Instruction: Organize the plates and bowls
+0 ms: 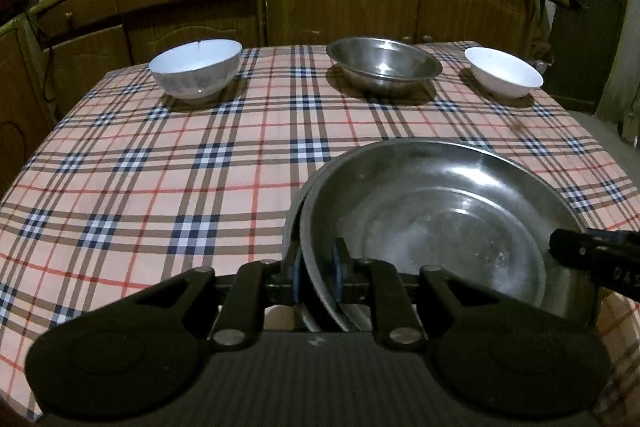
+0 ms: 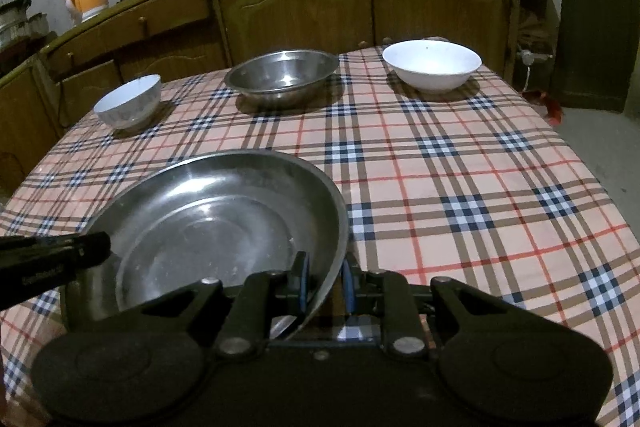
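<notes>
We've got the big steel plate (image 1: 432, 223) low and right of centre in the left wrist view, lower left in the right wrist view, held just over or on the plaid-clothed bench (image 1: 160, 167); can't tell if its underside touches the cloth yet. Left tool (image 1: 318, 267) is pressed nearly together, pinching the plate's near-left rim, w/ one blue pad inside the rim and one outside. Right tool (image 2: 326, 277) does the same on the near-right rim, so the plate is carried at two rim points. A second rim edge shows just behind the left pinch, maybe another plate beneath; not sure. We judge it stiff, thin-walled, light-ish for its width, and slick: polished metal on small pads can slide or swing, so both pinches should stay square on the rim lip, not the sloped wall. It won't break, but it'll clang and skid on cloth. Along the top of the bench sit three others: white deep bowl (image 1: 196, 69) upper left, steel bowl (image 1: 384, 65) top centre, white shallow bowl (image 1: 503, 71) upper right. The ceramics are heavier and chip-prone; grip those by the rim too, gently.
</notes>
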The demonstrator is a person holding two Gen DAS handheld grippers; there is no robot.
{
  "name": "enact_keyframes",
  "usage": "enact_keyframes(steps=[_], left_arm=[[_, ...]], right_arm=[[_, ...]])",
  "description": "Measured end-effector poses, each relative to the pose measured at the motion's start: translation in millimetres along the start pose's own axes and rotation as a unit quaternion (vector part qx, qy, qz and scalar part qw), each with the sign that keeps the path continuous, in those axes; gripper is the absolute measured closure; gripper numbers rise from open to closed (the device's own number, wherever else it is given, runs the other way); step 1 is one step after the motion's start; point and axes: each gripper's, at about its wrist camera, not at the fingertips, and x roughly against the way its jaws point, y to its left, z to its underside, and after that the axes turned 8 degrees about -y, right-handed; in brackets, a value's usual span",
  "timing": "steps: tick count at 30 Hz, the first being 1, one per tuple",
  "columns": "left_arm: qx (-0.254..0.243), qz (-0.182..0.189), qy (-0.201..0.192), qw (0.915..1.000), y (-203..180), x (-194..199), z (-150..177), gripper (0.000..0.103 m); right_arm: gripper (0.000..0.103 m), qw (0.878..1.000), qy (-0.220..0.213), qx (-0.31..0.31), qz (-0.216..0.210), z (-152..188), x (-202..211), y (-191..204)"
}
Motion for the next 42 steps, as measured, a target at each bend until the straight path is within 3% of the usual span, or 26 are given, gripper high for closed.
enact_keyframes(steps=[10,13,14,17,24,34,38,40,42], left_arm=[[0.001,0.008,-0.012,0.9999,-0.3,-2.2,0.4,0.074],[0.008,0.012,-0.013,0.9998,1.5,-2.0,0.1,0.073],[0.010,0.011,-0.013,0.9998,2.2,-1.6,-0.2,0.069],[0.016,0.000,-0.024,0.9996,7.1,1.9,-1.3,0.045],[0.028,-0.007,-0.016,0.9995,16.6,-4.8,-0.3,0.040],[0.018,0.014,0.011,0.9997,10.3,-30.3,1.5,0.039],[0.016,0.027,0.022,0.9993,6.6,-39.5,1.5,0.054],[0.017,0.025,0.021,0.9993,4.8,-40.3,0.2,0.057],[0.016,0.019,0.025,0.9994,4.2,-40.3,-1.4,0.063]], right_arm=[[0.075,1.000,0.004,0.008,0.001,1.5,-4.8,2.2],[0.066,1.000,0.003,0.006,0.006,0.6,-5.3,-0.7],[0.061,1.000,0.001,0.004,0.008,0.1,-4.4,-2.4],[0.055,1.000,-0.008,-0.010,0.007,-3.0,-0.1,-10.1],[0.050,0.999,0.003,-0.035,-0.004,-0.2,-3.3,-18.6],[0.047,0.997,0.026,-0.067,-0.031,5.6,-25.0,-25.5],[0.046,0.995,0.023,-0.081,-0.050,3.8,-33.5,-27.5],[0.071,0.993,0.026,-0.090,-0.068,2.4,-37.7,-27.1],[0.078,0.994,0.027,-0.088,-0.062,1.9,-39.1,-24.6]])
